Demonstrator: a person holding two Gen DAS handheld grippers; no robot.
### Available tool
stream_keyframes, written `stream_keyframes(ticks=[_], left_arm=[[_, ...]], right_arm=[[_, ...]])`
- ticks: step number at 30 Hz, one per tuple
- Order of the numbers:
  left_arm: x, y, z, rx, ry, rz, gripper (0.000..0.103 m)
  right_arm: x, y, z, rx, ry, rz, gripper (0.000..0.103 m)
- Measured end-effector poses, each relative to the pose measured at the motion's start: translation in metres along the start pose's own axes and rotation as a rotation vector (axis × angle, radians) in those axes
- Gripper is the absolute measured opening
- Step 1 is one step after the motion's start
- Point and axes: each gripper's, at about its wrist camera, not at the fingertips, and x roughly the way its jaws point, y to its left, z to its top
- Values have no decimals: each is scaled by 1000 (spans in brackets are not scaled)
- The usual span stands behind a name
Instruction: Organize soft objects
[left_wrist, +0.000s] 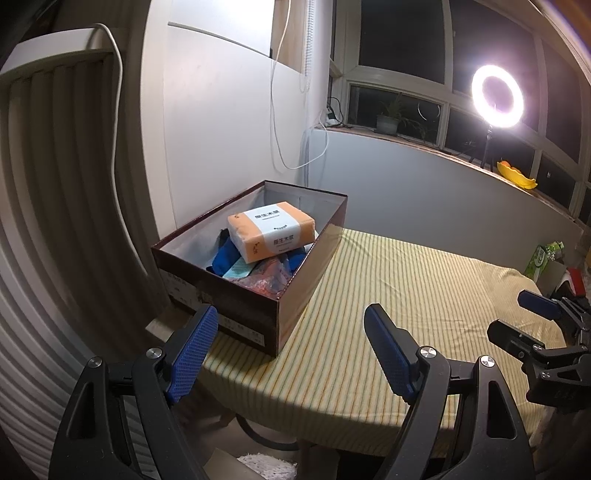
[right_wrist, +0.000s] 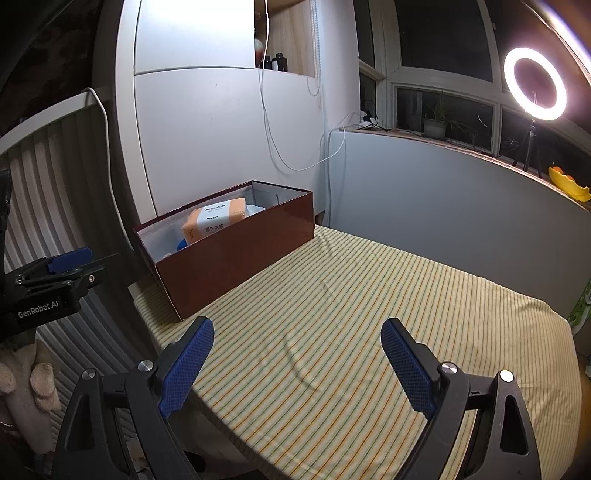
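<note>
Both tools hang back from the shoebox (left_wrist: 255, 266), which reads as a pause after loading rather than a reach. The left gripper (left_wrist: 291, 321) is released, its blue pads spread wide with nothing between them, hovering just short of the shoebox's near corner. The right gripper (right_wrist: 297, 334) is likewise spread and empty, held over bare striped tablecloth (right_wrist: 388, 314) well to the right of the shoebox.

The shoebox sits lidless at the tablecloth's far left corner, close to the white cabinet (left_wrist: 221, 129), probably so the rest of the cloth stays free for sorting. Inside, an orange-and-white tissue pack (left_wrist: 271, 230) lies on top, tilted, resting on blue fabric (left_wrist: 225, 258) and a pinkish crinkled packet (left_wrist: 266, 280) toward the shoebox's near end. The soft things appear already gathered in the shoebox; none is visible on the cloth beside it, so the task looks nearly finished.
</note>
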Motion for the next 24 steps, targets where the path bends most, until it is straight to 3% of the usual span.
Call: stream_keyframes(ticks=[24], left_arm=[[-3,-1,-1,0,-22,14,82]], right_arm=[[3,1,-6,19,18,-9,90]])
